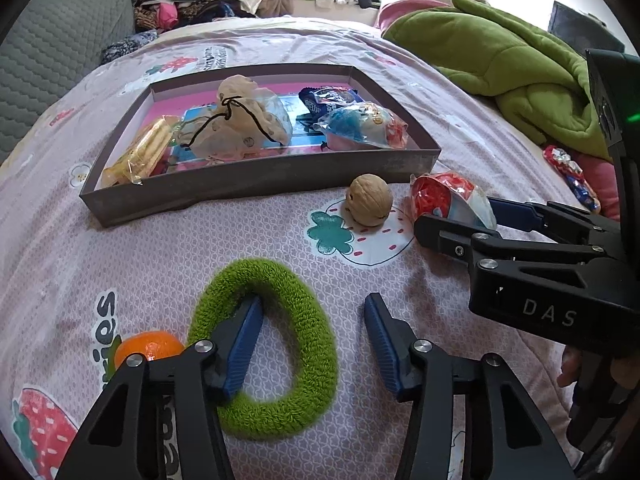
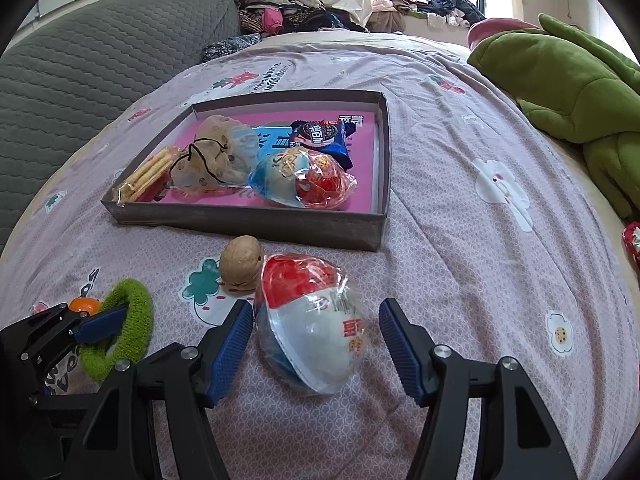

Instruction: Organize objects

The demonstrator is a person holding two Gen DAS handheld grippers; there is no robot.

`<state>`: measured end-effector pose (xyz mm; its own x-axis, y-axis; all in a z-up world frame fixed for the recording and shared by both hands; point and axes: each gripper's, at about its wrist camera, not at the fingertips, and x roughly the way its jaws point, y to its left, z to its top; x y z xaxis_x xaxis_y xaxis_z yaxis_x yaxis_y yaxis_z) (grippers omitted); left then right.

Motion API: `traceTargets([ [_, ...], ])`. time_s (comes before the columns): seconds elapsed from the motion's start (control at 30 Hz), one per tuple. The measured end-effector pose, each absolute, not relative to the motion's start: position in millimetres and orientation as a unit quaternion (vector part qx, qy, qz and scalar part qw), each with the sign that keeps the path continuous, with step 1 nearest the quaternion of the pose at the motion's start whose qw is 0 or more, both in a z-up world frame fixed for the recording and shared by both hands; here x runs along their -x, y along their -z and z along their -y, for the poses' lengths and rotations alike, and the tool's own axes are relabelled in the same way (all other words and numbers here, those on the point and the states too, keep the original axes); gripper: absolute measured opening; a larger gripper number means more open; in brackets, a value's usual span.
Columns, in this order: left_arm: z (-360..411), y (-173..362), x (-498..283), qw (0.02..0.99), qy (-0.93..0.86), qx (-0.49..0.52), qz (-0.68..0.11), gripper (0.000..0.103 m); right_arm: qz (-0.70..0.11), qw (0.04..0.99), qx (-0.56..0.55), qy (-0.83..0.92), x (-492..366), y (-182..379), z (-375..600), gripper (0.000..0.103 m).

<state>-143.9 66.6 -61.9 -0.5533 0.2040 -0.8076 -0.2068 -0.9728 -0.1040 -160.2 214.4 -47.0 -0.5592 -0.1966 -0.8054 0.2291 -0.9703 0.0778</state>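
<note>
While the shallow grey box (image 1: 256,196) on the bed (image 1: 224,248) already holds a cracker pack (image 1: 140,152), a drawstring pouch (image 1: 240,120), a dark cookie packet (image 1: 328,98) and one wrapped bowl-shaped snack (image 1: 360,128), I judge the sorting a little past halfway. Four things are left loose on the pink strawberry-print cover: a green hair ring (image 1: 280,344), a small orange (image 1: 148,346), a walnut (image 1: 370,200) and a second wrapped snack bowl (image 2: 312,320).

From the left wrist camera, the ring lies at 6 o'clock of the box, the orange touching it at its 9 o'clock side, the walnut just off the box's near right corner.

My left gripper (image 1: 312,344) tilts steeply down at the bed. Its jaws stand partly apart; the left finger sits inside the ring's hole and the right finger outside the ring's right arc, so the band lies between them, but the pads do not press it yet.

My right gripper (image 2: 316,344) is tilted down the same way, straddling the loose snack bowl. Its jaws are wide; the left pad looks to be at the wrapper's edge and the right pad stands clear, so I count nothing as held. The walnut rests at the bowl's 11 o'clock, nearly touching it.

A green blanket (image 2: 560,80) is heaped at 2 o'clock, well apart from the work.
</note>
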Motion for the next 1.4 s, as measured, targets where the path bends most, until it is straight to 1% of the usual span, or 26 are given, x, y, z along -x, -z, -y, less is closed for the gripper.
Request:
traceTargets([
  [0.03,-66.7,62.2,144.3,0.117,-0.881,0.458,-0.002,0.053,-0.018,0.120,-0.454,0.882,160.7,47.7,-214.4,0.065],
  [0.07,-66.2,62.5,144.5,0.116,-0.882,0.457,-0.003,0.049,-0.018,0.119,-0.454,0.883,161.2,48.0,-214.7,0.065],
  [0.27,-63.7,61.9,145.2,0.117,-0.882,0.456,0.000,0.037,-0.016,0.114,-0.454,0.884,163.4,51.1,-216.0,0.065],
  [0.3,-63.8,62.0,145.5,0.116,-0.882,0.457,0.000,0.036,-0.015,0.113,-0.453,0.884,163.8,51.2,-216.3,0.065],
  [0.37,-63.4,61.6,145.3,0.116,-0.883,0.455,0.001,0.029,-0.018,0.113,-0.452,0.884,164.3,51.6,-215.2,0.065],
  [0.47,-62.7,60.4,145.3,0.117,-0.884,0.453,0.003,0.021,-0.026,0.113,-0.453,0.884,163.3,52.8,-212.7,0.061],
  [0.57,-62.9,59.8,144.8,0.118,-0.884,0.452,0.003,0.016,-0.037,0.112,-0.452,0.884,161.8,53.3,-209.5,0.055],
  [0.63,-63.1,58.8,144.0,0.120,-0.884,0.451,0.003,0.014,-0.040,0.111,-0.451,0.885,160.9,52.8,-208.5,0.055],
  [1.07,-65.5,49.6,135.5,0.130,-0.887,0.442,0.011,0.012,-0.035,0.131,-0.451,0.882,151.1,47.6,-208.2,0.054],
  [1.4,-71.0,27.1,119.4,0.136,-0.896,0.423,0.002,0.012,-0.025,0.141,-0.430,0.891,133.2,26.4,-209.6,0.054],
])
